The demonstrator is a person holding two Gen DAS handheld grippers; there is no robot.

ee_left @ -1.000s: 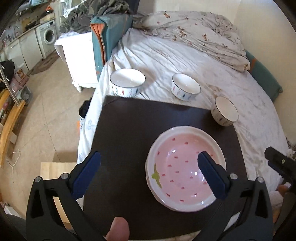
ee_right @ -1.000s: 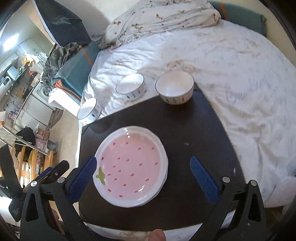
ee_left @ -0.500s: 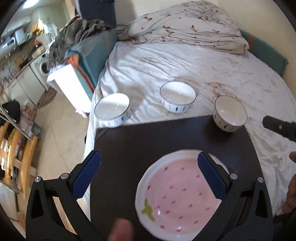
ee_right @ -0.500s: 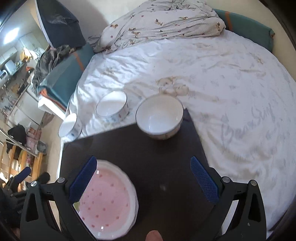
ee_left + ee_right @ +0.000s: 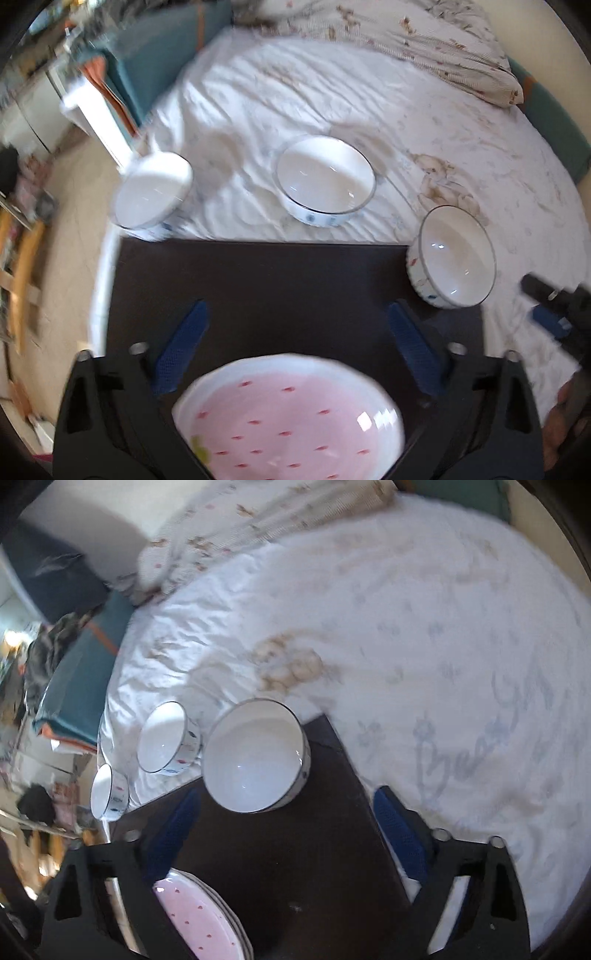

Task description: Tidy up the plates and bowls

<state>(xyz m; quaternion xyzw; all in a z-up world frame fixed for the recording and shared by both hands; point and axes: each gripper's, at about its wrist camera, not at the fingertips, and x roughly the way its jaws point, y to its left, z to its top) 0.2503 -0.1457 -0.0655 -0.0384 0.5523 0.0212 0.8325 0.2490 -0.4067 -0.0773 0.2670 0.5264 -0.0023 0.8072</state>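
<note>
The left gripper (image 5: 295,343) has just been narrowing its jaws, which stand apart with nothing between them, above the dark board (image 5: 280,280); the pink plate (image 5: 291,417) lies on the board just below the blue pads. The right gripper (image 5: 288,827), also closing a little and empty, points at the nearest bowl (image 5: 255,755) on the board's far corner. Two more bowls (image 5: 168,738) (image 5: 109,792) sit on the white bedsheet (image 5: 406,627) beyond.

3 white bowls (image 5: 324,183) (image 5: 452,256) (image 5: 151,195), 1 stack of pink plates (image 5: 291,417), 1 dark board (image 5: 266,280).
</note>
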